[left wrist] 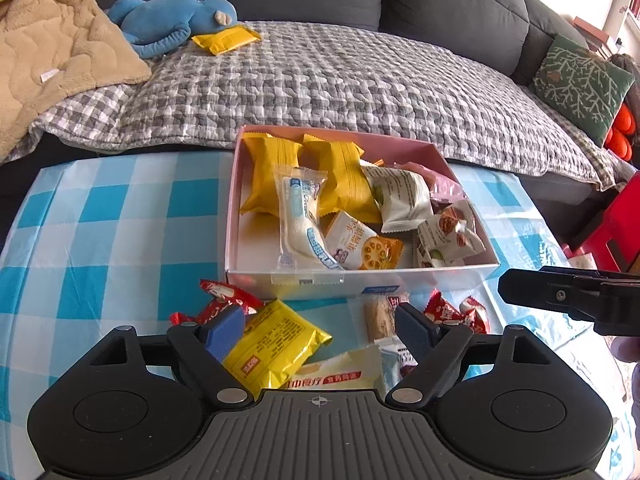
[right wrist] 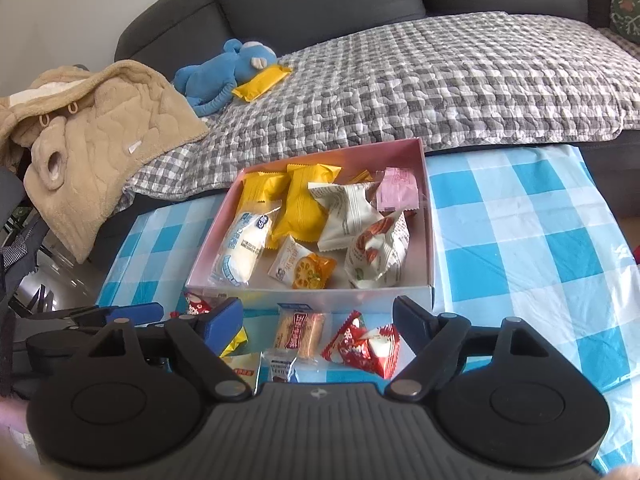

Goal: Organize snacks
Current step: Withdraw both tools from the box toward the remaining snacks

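An open pink-lined box (left wrist: 360, 278) (right wrist: 320, 299) sits on the blue-checked tablecloth and holds several snack packets: yellow, white and pink ones. In front of it lie loose snacks. My left gripper (left wrist: 320, 328) is open above a yellow packet (left wrist: 276, 344), with a red candy (left wrist: 224, 300) by its left finger and a biscuit packet (left wrist: 380, 316) by its right. My right gripper (right wrist: 318, 318) is open over the biscuit packet (right wrist: 300, 330) and red candy packets (right wrist: 364, 344). Neither gripper touches a snack. Another yellow packet (left wrist: 226, 38) (right wrist: 262, 80) lies on the sofa.
Behind the table stands a grey sofa with a checked quilt (left wrist: 340, 80), a blue plush toy (left wrist: 172, 16), a beige blanket (left wrist: 52, 48) and a green cushion (left wrist: 580, 84). One finger of the right gripper (left wrist: 560, 292) shows at the right of the left wrist view. Red furniture (left wrist: 616, 224) stands at the far right.
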Tool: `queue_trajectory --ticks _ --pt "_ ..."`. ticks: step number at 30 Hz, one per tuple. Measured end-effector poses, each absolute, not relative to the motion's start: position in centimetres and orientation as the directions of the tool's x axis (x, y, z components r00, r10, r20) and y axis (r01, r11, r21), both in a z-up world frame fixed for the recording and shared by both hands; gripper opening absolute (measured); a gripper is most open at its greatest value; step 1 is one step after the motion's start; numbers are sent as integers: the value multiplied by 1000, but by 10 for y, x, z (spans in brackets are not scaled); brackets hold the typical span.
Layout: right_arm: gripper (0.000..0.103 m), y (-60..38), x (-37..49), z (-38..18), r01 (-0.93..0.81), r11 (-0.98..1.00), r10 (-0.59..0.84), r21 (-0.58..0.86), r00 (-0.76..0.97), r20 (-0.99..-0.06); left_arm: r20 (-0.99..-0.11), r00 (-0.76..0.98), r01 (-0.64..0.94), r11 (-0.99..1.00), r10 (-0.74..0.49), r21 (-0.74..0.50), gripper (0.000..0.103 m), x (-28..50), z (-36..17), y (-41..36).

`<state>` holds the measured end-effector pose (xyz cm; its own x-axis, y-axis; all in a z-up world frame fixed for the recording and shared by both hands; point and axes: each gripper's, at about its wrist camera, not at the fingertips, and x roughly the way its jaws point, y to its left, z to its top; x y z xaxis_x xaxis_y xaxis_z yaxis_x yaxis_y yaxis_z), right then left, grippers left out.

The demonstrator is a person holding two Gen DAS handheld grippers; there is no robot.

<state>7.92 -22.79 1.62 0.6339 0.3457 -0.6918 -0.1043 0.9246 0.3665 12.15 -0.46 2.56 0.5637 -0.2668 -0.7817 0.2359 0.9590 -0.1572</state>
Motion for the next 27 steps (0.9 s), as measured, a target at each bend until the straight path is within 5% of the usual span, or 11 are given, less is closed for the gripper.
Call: queue_trajectory --ticks 27 --pt "96 -218 27 -14 -171 965 262 199 636 -726 -780 572 272 956 -254 -111 94 55 -14 3"
